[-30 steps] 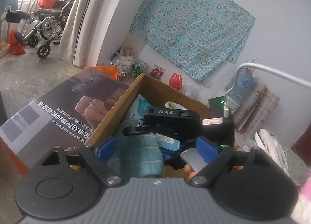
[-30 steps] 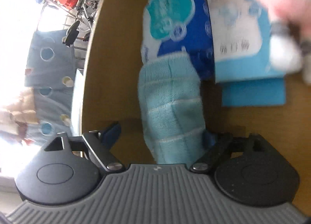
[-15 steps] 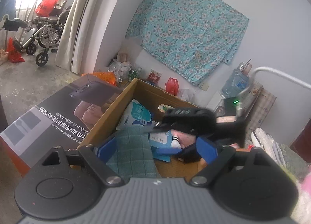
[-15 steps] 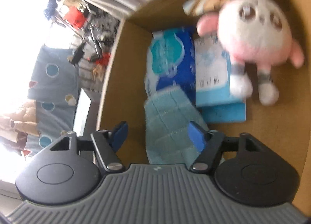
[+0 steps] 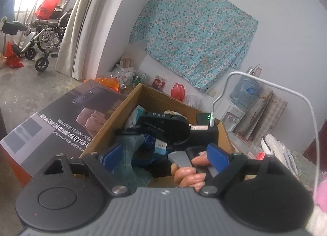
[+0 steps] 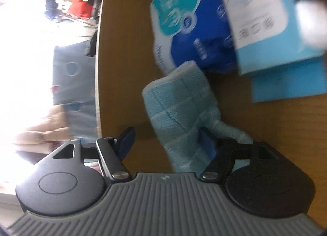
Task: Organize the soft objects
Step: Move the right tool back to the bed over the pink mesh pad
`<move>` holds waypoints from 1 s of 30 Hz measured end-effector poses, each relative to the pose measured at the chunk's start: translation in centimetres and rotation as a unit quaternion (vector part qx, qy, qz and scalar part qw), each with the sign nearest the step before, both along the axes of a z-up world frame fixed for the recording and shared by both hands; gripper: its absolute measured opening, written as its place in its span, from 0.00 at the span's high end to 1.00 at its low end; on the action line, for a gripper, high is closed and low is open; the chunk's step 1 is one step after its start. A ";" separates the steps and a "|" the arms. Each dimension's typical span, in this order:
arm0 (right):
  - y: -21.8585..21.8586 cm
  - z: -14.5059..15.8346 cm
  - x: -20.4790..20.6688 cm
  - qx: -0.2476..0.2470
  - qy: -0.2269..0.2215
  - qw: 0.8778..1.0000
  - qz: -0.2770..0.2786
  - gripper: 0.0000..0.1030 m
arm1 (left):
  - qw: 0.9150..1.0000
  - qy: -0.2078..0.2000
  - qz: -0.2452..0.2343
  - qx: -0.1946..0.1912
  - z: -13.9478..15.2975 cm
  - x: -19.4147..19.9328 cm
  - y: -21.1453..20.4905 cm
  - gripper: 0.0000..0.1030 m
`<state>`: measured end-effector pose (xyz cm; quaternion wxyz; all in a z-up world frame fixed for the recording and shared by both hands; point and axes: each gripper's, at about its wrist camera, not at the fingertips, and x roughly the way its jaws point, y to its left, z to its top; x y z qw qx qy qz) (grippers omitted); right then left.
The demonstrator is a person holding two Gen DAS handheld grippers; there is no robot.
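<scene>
Two grippers over one cardboard box [image 5: 114, 117]. Left gripper [image 5: 163, 156]: fingers spread wide, nothing between the blue pads [image 5: 217, 157] but air. Beyond its tips, the right gripper [image 5: 163, 125] reaches down into the box, and the person's hand [image 5: 191, 172] wraps its handle just past the left gripper's right-hand finger.

Teal checked towel [image 6: 179, 113]: lies rolled in the box, running from between the right gripper's [image 6: 165, 143] fingers forward. Right gripper's fingers are apart; the right-hand pad [image 6: 206, 143] touches the towel's side, while the left-hand pad [image 6: 126, 139] stands clear of it with bare cardboard between (not a pinch, as far as the blur allows). In the left wrist view the same towel [image 5: 128, 154] shows just inside the left-hand finger.

Ahead of the towel's far end: blue tissue pack [image 6: 190, 21], touching or nearly so. Right of that, a pale blue packet [image 6: 265, 31] overlapping a flat blue sheet [image 6: 288, 86]. Upper right corner holds a pink and white blur, unidentifiable.

Left of the box, a printed carton [image 5: 61, 117]. Far wall: floral cloth [image 5: 194, 37]; wheelchair [image 5: 47, 37] beyond the left-hand finger.
</scene>
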<state>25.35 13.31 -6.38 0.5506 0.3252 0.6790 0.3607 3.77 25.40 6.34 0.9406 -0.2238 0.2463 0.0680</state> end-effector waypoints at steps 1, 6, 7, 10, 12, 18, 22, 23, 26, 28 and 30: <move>0.0 0.4 0.0 -0.005 -0.009 1.000 0.004 0.26 | 1.000 0.002 -0.002 0.000 -0.1 0.1 -0.1 0.13; -1.1 3.9 -0.3 -0.039 -0.074 0.996 0.016 0.17 | 1.000 0.005 -0.017 0.004 -0.1 0.0 -0.8 0.12; -1.8 4.8 -0.5 -0.038 -0.081 0.996 0.015 0.17 | 1.000 0.003 -0.021 0.006 0.0 0.0 -1.2 0.11; -4.4 7.3 -0.9 -0.016 -0.111 0.994 0.008 0.17 | 0.999 -0.008 -0.038 0.021 0.6 0.1 -2.8 0.10; -7.2 9.1 -1.0 0.010 -0.127 0.992 -0.001 0.17 | 0.998 -0.012 -0.049 0.034 0.9 0.2 -4.0 0.09; -19.0 14.7 -2.0 0.080 -0.186 0.979 -0.031 0.17 | 0.991 -0.029 -0.116 0.063 2.0 1.2 -10.0 0.08; -29.2 18.3 -4.0 0.070 -0.253 0.963 -0.060 0.17 | 0.980 -0.041 -0.181 0.070 1.9 2.1 -15.3 0.06; -32.1 19.1 -4.8 0.055 -0.278 0.956 -0.073 0.15 | 0.975 -0.041 -0.206 0.071 1.9 2.6 -17.0 0.06; -39.7 20.9 -7.2 0.000 -0.338 0.934 -0.118 0.14 | 0.954 -0.034 -0.285 0.087 1.3 4.2 -22.4 0.05; -45.0 21.3 -8.6 -0.040 -0.365 0.917 -0.158 0.13 | 0.936 -0.029 -0.336 0.102 1.0 5.5 -26.3 0.05; -49.8 20.7 -9.6 -0.075 -0.366 0.906 -0.198 0.12 | 0.922 -0.027 -0.370 0.111 0.3 6.7 -29.7 0.04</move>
